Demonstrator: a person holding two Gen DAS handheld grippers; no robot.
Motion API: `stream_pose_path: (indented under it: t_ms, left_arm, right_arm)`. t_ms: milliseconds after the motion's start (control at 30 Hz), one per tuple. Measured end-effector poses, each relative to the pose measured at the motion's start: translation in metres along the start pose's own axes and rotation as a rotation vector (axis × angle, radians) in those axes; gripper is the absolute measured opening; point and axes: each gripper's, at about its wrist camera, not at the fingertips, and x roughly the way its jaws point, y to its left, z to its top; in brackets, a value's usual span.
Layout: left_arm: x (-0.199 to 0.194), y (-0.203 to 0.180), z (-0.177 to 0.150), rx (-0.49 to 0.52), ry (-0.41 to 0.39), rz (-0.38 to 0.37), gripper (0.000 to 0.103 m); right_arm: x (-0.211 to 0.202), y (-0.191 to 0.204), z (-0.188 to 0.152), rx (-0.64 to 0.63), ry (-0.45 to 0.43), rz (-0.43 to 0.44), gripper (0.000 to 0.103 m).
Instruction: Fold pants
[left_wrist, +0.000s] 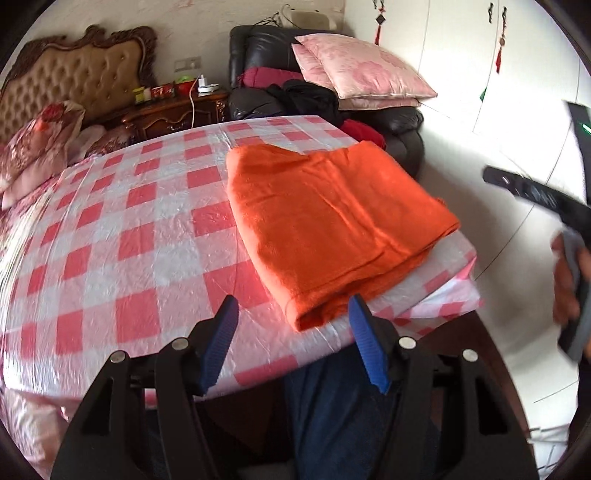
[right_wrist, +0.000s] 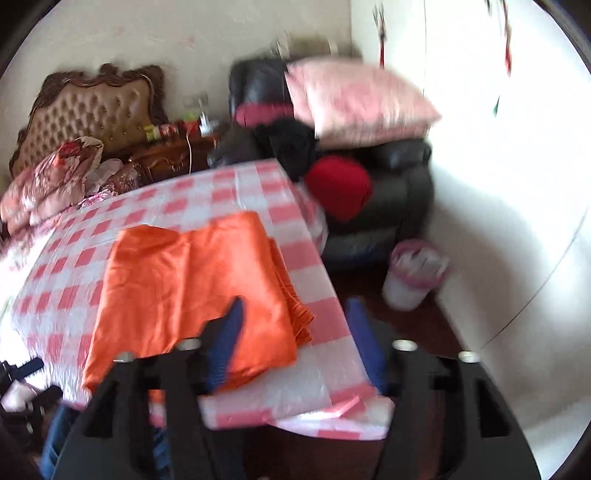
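Note:
The orange pants (left_wrist: 332, 218) lie folded into a thick rectangle on the pink-and-white checked table cover (left_wrist: 129, 229), near its right front corner. My left gripper (left_wrist: 293, 306) hovers at the table's front edge with its blue pads wide apart. The fold's near corner shows between the pads, untouched. In the blurred right wrist view the pants (right_wrist: 192, 288) lie flat. My right gripper (right_wrist: 295, 314) stands open over their right front part and grips nothing. A hand (left_wrist: 569, 280) shows at the right edge of the left wrist view.
Behind the table stands a black leather armchair (right_wrist: 399, 192) with pink pillows (left_wrist: 365, 70), dark clothes and a red cloth (right_wrist: 340, 184). A white bin with a pink liner (right_wrist: 413, 273) stands on the floor to the right. A padded headboard (left_wrist: 81, 70) and a nightstand are at back left.

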Motion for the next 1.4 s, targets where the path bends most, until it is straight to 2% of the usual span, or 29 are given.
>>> stream_pose_path:
  t_ms: [67, 200, 467, 633, 800, 900, 1400]
  left_arm:
    - [-0.012, -0.005, 0.001, -0.010, -0.009, -0.001, 0.068]
    - [-0.033, -0.017, 0.006, 0.002, -0.040, 0.002, 0.074]
    - [-0.049, -0.035, 0.021, -0.030, -0.057, 0.023, 0.101]
    - [-0.043, -0.040, 0.026, -0.073, -0.052, 0.018, 0.101]
    - [-0.046, -0.044, 0.026, -0.072, -0.079, 0.022, 0.101]
    - [-0.045, -0.043, 0.026, -0.069, -0.079, 0.066, 0.101]
    - [-0.044, -0.043, 0.025, -0.068, -0.067, 0.046, 0.101]
  right_arm:
    - [-0.023, 0.009, -0.007, -0.002, -0.004, -0.007, 0.069]
    - [-0.039, 0.011, -0.019, 0.024, 0.047, 0.004, 0.070]
    - [-0.051, 0.014, -0.027, 0.008, 0.112, 0.003, 0.076]
    - [-0.052, 0.018, -0.028, -0.013, 0.118, 0.011, 0.083]
    - [-0.052, 0.018, -0.029, -0.011, 0.120, 0.025, 0.083]
    - [-0.052, 0.016, -0.030, -0.016, 0.120, 0.012, 0.083]
    - [-0.052, 0.014, -0.030, -0.025, 0.120, 0.007, 0.083]
